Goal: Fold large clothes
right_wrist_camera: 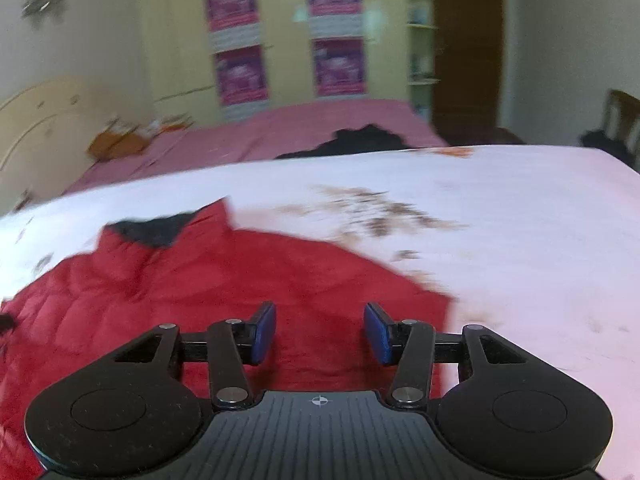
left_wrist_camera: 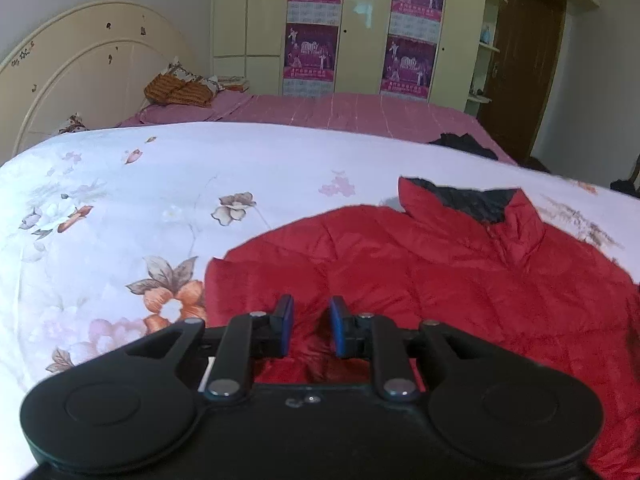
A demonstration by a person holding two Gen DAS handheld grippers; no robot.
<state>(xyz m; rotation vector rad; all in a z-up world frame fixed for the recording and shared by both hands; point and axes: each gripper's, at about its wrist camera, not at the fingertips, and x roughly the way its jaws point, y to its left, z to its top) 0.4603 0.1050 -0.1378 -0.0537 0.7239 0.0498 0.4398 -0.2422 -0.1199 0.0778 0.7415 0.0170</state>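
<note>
A red quilted jacket (left_wrist_camera: 420,272) lies spread flat on a white floral quilt (left_wrist_camera: 160,184), its collar with black lining (left_wrist_camera: 472,204) at the far end. My left gripper (left_wrist_camera: 312,318) hovers low over the jacket's left part. Its blue pads stand a narrow gap apart, with red cloth showing below and nothing clearly pinched. In the blurred right wrist view the jacket (right_wrist_camera: 200,280) fills the lower left. My right gripper (right_wrist_camera: 320,326) is open over the jacket's right edge, nothing between its fingers.
The quilt (right_wrist_camera: 520,240) covers a bed with a pink sheet (left_wrist_camera: 360,114) beyond it. A black garment (left_wrist_camera: 464,144) lies on the sheet. An orange cloth (left_wrist_camera: 180,90) sits by the cream headboard (left_wrist_camera: 80,72). Wardrobes (left_wrist_camera: 360,40) and a brown door (left_wrist_camera: 524,60) line the far wall.
</note>
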